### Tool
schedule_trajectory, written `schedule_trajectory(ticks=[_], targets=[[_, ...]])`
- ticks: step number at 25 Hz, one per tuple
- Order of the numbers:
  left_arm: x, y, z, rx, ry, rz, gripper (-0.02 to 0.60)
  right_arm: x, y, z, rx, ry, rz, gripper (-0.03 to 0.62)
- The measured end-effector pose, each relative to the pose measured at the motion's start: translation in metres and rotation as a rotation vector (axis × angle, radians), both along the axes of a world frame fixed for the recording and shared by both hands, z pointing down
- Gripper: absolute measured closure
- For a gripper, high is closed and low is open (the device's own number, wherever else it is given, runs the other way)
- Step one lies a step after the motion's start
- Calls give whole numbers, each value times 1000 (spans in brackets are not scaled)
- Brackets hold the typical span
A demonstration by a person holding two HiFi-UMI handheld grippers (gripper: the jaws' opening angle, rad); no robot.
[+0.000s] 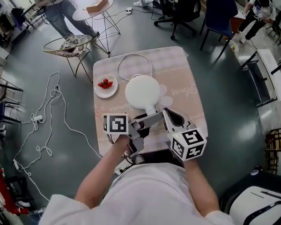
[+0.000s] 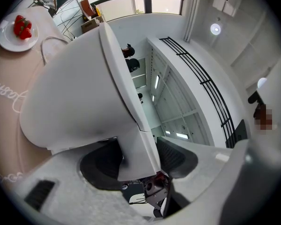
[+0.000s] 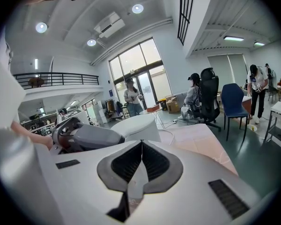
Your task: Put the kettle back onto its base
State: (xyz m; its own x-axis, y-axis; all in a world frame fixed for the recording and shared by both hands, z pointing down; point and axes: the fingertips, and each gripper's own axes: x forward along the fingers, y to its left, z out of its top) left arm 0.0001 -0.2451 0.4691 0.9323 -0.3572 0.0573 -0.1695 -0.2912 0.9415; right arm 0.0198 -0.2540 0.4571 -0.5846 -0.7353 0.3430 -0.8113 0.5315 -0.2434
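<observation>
A white kettle [image 1: 143,92] is over the middle of a table [image 1: 178,69] with a pink checked cloth, its handle pinched between the jaws of the left gripper [image 1: 150,117], while the right gripper [image 1: 167,114] hovers just beside it, jaws pressed together and empty, and a plate of strawberries [image 1: 105,86] lies to the kettle's left.

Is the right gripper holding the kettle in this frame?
No, the right gripper has its jaws shut together, nothing between them; the kettle sits beyond.
</observation>
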Motion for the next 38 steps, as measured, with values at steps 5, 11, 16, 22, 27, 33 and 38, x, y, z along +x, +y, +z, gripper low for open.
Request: schedule_trajectory(ticks=[5, 11, 16, 22, 27, 33, 38], targets=[[-1, 0, -2, 9, 17, -4, 351, -1, 2, -3, 4, 1, 13, 589], [-3, 0, 0, 17, 19, 1, 348, -1, 9, -3, 7, 10, 25, 589], [-13, 3, 4, 21, 14, -24, 301, -4, 14, -2, 3, 17, 28, 589], [-26, 8, 1, 53, -31, -56, 302, -4, 19, -8, 22, 29, 47, 589], [-45, 14, 1, 124, -119, -111, 303, -6, 26, -14, 43, 27, 66, 589], [-60, 25, -3, 180, -194, -144, 307, -17, 39, -17, 52, 28, 72, 589], [-67, 36, -4, 241, -284, -153, 334, -29, 53, -18, 56, 27, 71, 589]])
